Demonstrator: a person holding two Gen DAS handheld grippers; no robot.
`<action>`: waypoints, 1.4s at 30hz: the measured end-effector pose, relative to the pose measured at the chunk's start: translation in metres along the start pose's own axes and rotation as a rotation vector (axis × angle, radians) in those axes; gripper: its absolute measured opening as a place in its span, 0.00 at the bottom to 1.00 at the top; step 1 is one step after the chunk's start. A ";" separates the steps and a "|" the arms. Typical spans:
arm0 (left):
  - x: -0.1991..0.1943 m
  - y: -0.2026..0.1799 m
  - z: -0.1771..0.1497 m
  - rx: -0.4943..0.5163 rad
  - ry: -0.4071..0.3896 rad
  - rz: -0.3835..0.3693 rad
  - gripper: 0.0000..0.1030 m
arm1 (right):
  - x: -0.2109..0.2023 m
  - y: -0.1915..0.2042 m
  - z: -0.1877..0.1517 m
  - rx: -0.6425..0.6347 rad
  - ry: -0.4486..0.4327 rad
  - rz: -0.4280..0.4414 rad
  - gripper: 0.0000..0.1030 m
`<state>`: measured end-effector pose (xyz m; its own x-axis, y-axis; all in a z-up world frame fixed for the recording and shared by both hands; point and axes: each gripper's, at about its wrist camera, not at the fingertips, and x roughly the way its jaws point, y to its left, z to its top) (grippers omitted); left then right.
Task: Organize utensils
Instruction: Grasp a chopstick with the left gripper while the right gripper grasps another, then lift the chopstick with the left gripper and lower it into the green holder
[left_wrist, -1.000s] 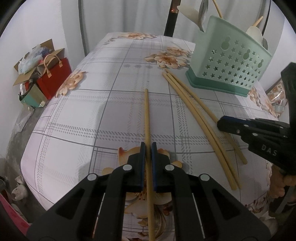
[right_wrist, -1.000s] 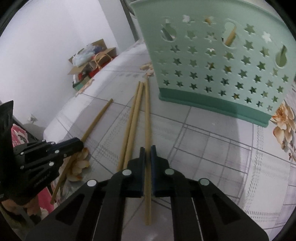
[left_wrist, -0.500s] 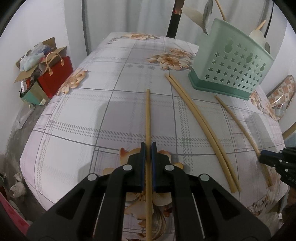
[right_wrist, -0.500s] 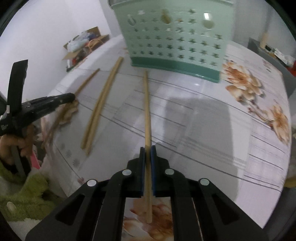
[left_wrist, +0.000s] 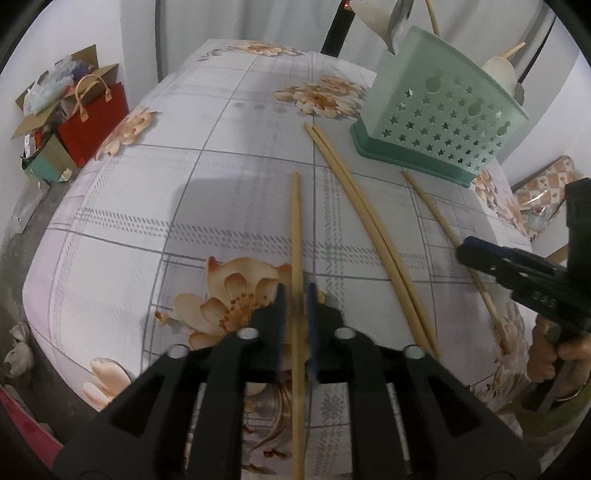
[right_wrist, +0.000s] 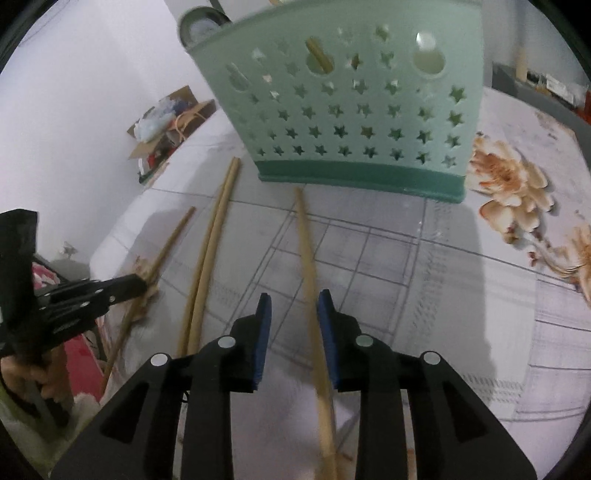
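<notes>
Four long wooden chopsticks lie on the flowered tablecloth (left_wrist: 122, 266). One chopstick (left_wrist: 295, 236) runs between the blue pads of my left gripper (left_wrist: 295, 295); its jaws are opening and a gap shows on both sides. Another chopstick (right_wrist: 308, 266) lies between the pads of my right gripper (right_wrist: 293, 302), close to the right pad; these jaws are opening too. A pair of chopsticks (left_wrist: 362, 221) rests side by side between the two grippers. The mint-green star-holed holder (left_wrist: 439, 122) stands at the far right with spoons (left_wrist: 395, 18) in it, and fills the top of the right wrist view (right_wrist: 351, 110).
A red paper bag (left_wrist: 92, 118) and a cardboard box (right_wrist: 166, 122) of clutter sit on the floor beyond the table's left edge. The right gripper (left_wrist: 480, 254), held by a hand, reaches in from the right. The left gripper (right_wrist: 136, 284) shows at the left.
Both grippers were shut on their chopsticks and now have their jaws apart. The right gripper has come in closer to the holder, and its chopstick's far end has swung left towards the holder's base.
</notes>
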<state>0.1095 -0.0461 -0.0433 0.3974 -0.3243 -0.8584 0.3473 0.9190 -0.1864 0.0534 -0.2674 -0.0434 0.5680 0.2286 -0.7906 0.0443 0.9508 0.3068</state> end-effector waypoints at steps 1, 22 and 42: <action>0.001 -0.002 0.002 0.010 0.002 0.010 0.25 | 0.002 0.002 0.002 -0.004 -0.003 0.000 0.26; 0.027 -0.034 0.028 0.197 -0.053 0.172 0.19 | 0.027 0.039 0.017 -0.179 -0.057 -0.144 0.08; 0.026 -0.042 0.023 0.240 -0.061 0.216 0.18 | 0.010 0.027 -0.005 -0.115 -0.034 -0.119 0.07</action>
<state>0.1251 -0.0989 -0.0466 0.5313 -0.1469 -0.8344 0.4365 0.8915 0.1210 0.0555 -0.2385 -0.0456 0.5922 0.1077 -0.7985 0.0195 0.9888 0.1478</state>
